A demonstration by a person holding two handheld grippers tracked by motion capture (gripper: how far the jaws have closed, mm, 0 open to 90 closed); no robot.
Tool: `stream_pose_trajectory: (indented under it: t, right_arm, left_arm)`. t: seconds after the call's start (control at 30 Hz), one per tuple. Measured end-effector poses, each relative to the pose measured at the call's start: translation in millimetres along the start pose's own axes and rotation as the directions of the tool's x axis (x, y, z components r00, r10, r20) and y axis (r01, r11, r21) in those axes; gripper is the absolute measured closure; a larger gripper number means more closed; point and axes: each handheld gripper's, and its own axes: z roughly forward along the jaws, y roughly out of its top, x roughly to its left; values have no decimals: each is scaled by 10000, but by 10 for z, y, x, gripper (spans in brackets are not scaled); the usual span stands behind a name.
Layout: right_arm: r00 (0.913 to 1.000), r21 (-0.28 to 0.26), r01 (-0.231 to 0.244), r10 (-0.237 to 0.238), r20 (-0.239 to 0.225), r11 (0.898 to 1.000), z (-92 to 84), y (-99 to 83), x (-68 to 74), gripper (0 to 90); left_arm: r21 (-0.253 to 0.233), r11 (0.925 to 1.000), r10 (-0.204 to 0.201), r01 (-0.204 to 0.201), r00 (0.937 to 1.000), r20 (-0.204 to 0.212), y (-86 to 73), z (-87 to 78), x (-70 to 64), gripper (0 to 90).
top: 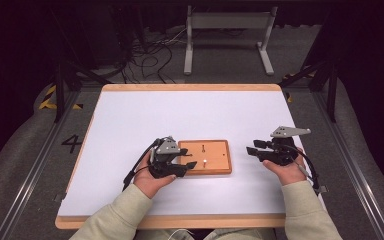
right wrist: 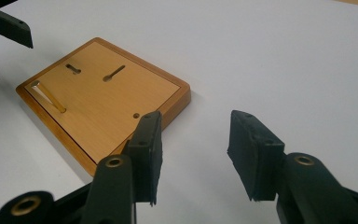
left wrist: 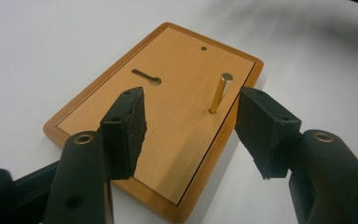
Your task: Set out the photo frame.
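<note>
A rectangular wooden board with a raised darker rim lies flat on the white table, near the front edge and roughly centred between the two hands. A short brass peg stands upright in the board's inset panel; the panel also carries a keyhole-shaped slot and a small round hole. The left gripper, held in the person's left hand, sits at the board's left end with its tips over the rim. Its jaws are spread wide and hold nothing; in the left gripper view the peg stands between them, nearer the right-hand jaw, touching neither. The right gripper, held in the right hand, is positioned to the right of the board, apart from it, pointing toward it. Its jaws are likewise wide apart and empty, with bare table surface between them. In the right gripper view the board's near corner lies just behind the left-hand jaw.
</note>
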Motion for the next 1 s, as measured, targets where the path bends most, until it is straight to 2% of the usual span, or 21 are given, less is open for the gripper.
stream_pose_trajectory:
  t: [0.27, 0.53, 0.83, 1.0]
  right_arm:
    - [10000, 18, -37, 37, 27, 10000, -5, -13, -3, 541]
    - [9998, 34, -177, 177, 124, 9998, -17, -26, -29, 539]
    - [9998, 80, -185, 184, 114, 9998, -15, -40, -36, 539]
    - [9997, 126, -224, 223, 106, 9997, -14, -48, -40, 540]
  left_arm:
    - [-491, 9987, -144, 147, 9999, 70, -9, 101, -54, 449]
    - [-635, 9980, 64, -42, 9994, 335, -17, 260, -100, 456]
    - [-324, 9995, 81, -59, 9976, 689, -29, 413, -85, 477]
    - [-185, 9990, 420, -408, 9964, 735, -28, 488, -93, 567]
